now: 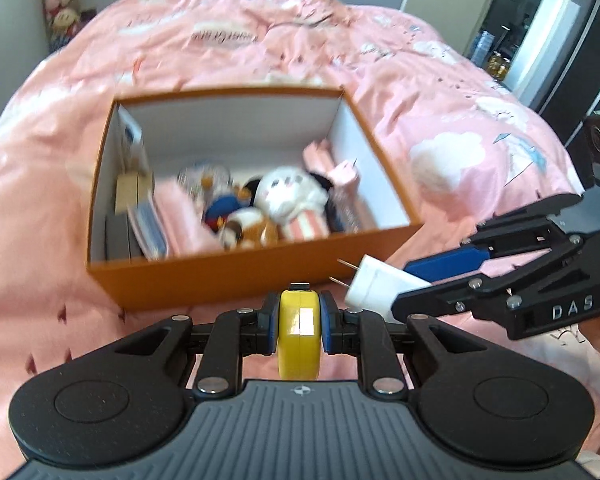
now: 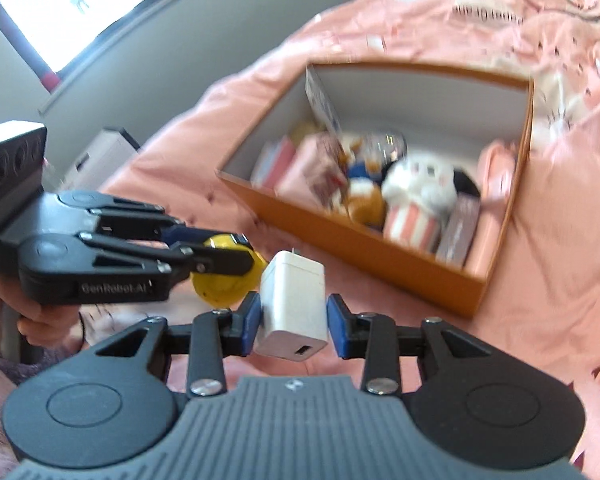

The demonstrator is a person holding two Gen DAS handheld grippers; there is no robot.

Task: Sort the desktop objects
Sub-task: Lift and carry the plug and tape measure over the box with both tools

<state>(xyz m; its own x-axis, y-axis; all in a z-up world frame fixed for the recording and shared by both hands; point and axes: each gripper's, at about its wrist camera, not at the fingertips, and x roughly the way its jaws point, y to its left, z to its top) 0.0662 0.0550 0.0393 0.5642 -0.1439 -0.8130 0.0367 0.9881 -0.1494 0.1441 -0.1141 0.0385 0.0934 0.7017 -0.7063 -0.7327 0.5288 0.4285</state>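
Yellow tape measure [image 1: 299, 332] and white charger [image 2: 293, 304] near open orange box [image 1: 236, 280].

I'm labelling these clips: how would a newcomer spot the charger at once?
Start at the orange box on the pink bedspread; two grippers hover before its near wall. The right gripper pinches the charger: a white cube with metal prongs and a USB port. The left gripper beside it holds a round yellow tape measure instead.

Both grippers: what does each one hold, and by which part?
Left gripper clamps the yellow tape measure by its flat faces; right gripper clamps the white charger by its sides.
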